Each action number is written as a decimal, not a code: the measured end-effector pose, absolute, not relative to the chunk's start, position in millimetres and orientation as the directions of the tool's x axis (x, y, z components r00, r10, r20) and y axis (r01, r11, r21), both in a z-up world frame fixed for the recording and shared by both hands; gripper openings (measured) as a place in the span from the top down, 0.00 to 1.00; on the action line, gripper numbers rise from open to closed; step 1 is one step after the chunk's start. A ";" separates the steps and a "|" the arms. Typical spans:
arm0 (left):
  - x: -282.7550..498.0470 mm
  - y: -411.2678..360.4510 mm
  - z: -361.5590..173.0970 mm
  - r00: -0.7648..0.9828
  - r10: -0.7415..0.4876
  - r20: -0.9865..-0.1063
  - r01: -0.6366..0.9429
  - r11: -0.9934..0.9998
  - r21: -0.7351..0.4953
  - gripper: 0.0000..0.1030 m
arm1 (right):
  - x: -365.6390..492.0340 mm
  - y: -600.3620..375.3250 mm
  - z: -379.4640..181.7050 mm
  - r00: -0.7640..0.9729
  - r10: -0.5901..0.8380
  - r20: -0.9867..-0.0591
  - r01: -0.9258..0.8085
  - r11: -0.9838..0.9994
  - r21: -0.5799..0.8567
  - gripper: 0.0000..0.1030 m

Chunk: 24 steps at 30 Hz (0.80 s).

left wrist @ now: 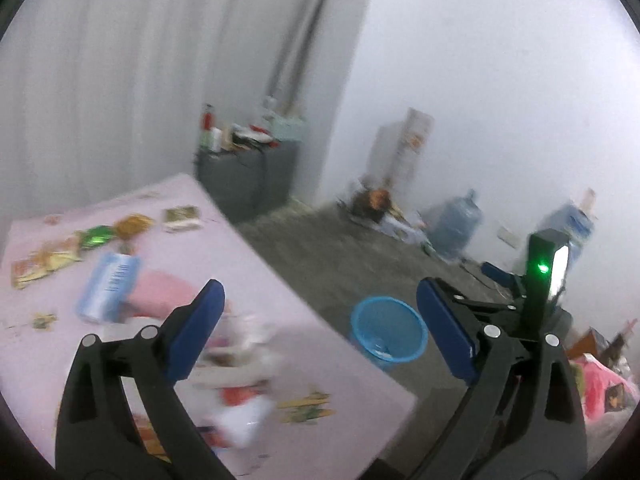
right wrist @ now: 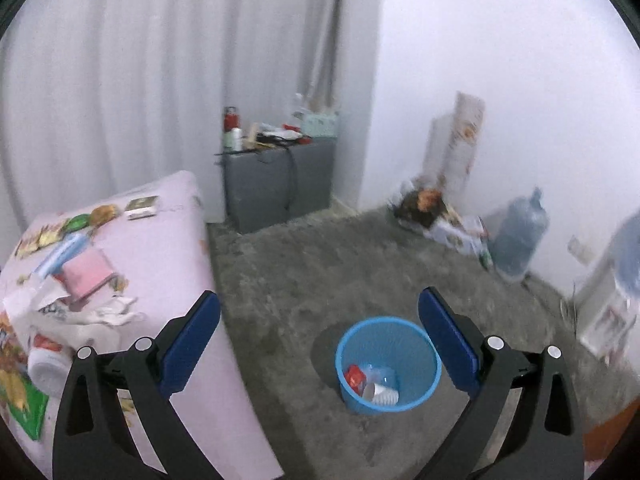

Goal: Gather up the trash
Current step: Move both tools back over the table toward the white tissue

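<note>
My left gripper [left wrist: 320,300] is open above the edge of a pink-sheeted bed [left wrist: 256,256], nothing between its blue pads. On the bed lie snack wrappers [left wrist: 96,236], a blue-and-white packet [left wrist: 108,288] and blurred white litter [left wrist: 240,408]. A blue mesh bin [left wrist: 402,320] stands on the carpet beside the bed. My right gripper [right wrist: 320,300] is open and empty, high over the bin [right wrist: 384,408], which holds a red wrapper [right wrist: 355,376] and a white cup [right wrist: 382,394]. The right wrist view shows a white bottle [right wrist: 46,360] and crumpled paper [right wrist: 108,312] on the bed [right wrist: 168,248].
A grey cabinet [right wrist: 280,184] cluttered on top stands in the corner by the curtain. Water jugs [right wrist: 518,236], boxes and other clutter line the right wall. Grey carpet [right wrist: 304,264] surrounds the bin. A black device with a green light [left wrist: 544,268] sits at right in the left wrist view.
</note>
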<state>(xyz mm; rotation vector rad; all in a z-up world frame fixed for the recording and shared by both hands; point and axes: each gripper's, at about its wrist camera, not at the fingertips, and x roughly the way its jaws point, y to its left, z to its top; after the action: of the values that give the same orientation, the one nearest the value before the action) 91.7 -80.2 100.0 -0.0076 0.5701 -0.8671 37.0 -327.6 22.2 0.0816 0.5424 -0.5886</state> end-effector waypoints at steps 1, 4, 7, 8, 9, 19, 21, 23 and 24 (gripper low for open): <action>93.2 -69.2 100.7 0.529 -0.712 -0.462 0.703 0.673 -0.232 0.10 | 37.4 -322.9 23.6 0.714 -0.484 -0.506 0.530 0.846 -0.063 0.06; 101.1 -27.5 102.7 0.596 -0.677 -0.433 0.642 0.725 -0.251 0.10 | 46.4 -313.6 29.5 0.778 -0.365 -0.511 0.450 0.892 0.048 0.06; 110.2 12.2 99.9 0.638 -0.645 -0.421 0.585 0.761 -0.282 0.10 | 56.5 -302.5 32.0 0.801 -0.298 -0.520 0.409 0.905 0.112 0.06; 113.7 22.7 97.1 0.643 -0.638 -0.424 0.571 0.768 -0.290 0.10 | 60.7 -298.4 32.9 0.808 -0.264 -0.526 0.387 0.912 0.137 0.06; 116.4 33.7 92.4 0.647 -0.630 -0.430 0.556 0.776 -0.300 0.10 | 63.8 -294.9 32.4 0.814 -0.229 -0.534 0.365 0.916 0.163 0.06; 132.2 58.2 43.5 0.564 -0.629 -0.535 0.542 0.771 -0.334 0.10 | 81.4 -281.0 -3.7 0.761 0.065 -0.645 0.265 0.876 0.402 0.06; 130.9 43.8 36.8 0.535 -0.633 -0.559 0.599 0.751 -0.277 0.10 | 86.4 -282.3 -12.3 0.742 0.116 -0.660 0.264 0.855 0.447 0.06; 127.3 30.6 30.1 0.531 -0.612 -0.586 0.631 0.747 -0.209 0.10 | 94.8 -284.2 -18.7 0.730 0.146 -0.667 0.261 0.843 0.470 0.06; 129.1 19.4 22.8 0.526 -0.581 -0.621 0.646 0.748 -0.152 0.10 | 99.5 -283.8 -22.5 0.723 0.162 -0.672 0.260 0.836 0.482 0.06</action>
<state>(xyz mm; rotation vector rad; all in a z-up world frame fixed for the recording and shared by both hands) 129.1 19.4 22.8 0.1018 0.7028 -0.7351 99.5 -283.8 -22.5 0.5925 0.7727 -0.0577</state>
